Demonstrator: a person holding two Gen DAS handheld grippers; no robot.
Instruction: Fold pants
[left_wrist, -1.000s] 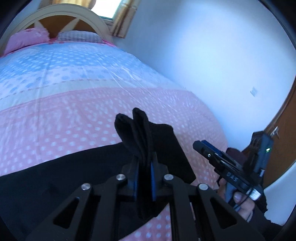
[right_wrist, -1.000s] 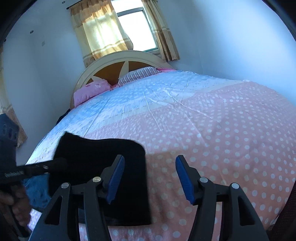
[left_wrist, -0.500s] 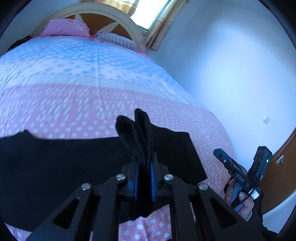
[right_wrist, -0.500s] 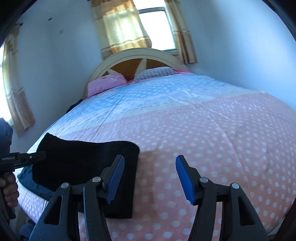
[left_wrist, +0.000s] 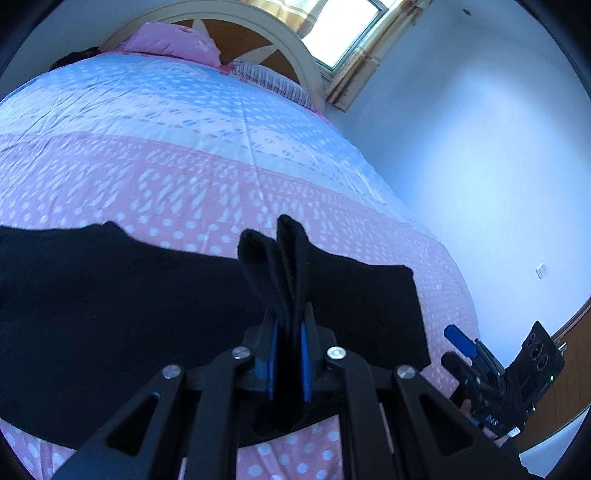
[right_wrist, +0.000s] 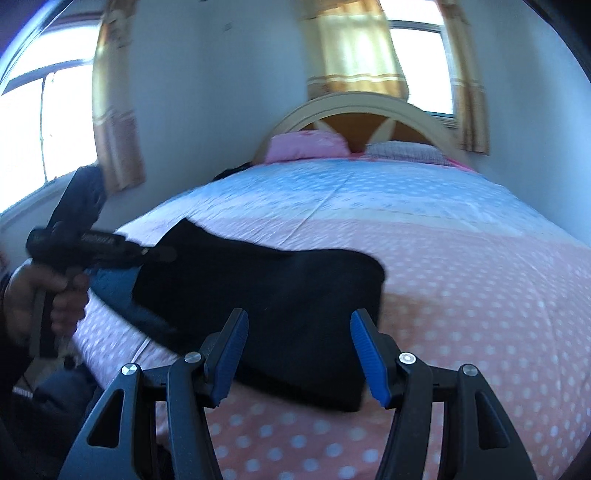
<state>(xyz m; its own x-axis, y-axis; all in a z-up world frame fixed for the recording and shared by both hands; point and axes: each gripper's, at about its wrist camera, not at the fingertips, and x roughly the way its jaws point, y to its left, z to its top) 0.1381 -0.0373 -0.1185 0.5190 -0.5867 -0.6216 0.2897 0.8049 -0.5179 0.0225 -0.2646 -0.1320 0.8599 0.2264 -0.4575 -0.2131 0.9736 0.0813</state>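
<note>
**Left clamped, right spread**

My left gripper (left_wrist: 287, 354) has its blue pads (left_wrist: 272, 358) pressed close together, pinching a bunch of black cloth between them. My right gripper (right_wrist: 300, 356) holds its jaws wide apart with nothing between the pads (right_wrist: 369, 356). In the right wrist view, my left hand (right_wrist: 55, 291) grips the other tool's handle at the left edge.

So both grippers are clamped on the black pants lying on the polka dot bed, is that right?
Not quite. Only the left gripper is clamped on a bunched fold of the black pants. The right wrist view shows the right gripper with its jaws spread wide and nothing between them, above the pants on the polka dot bed.
</note>
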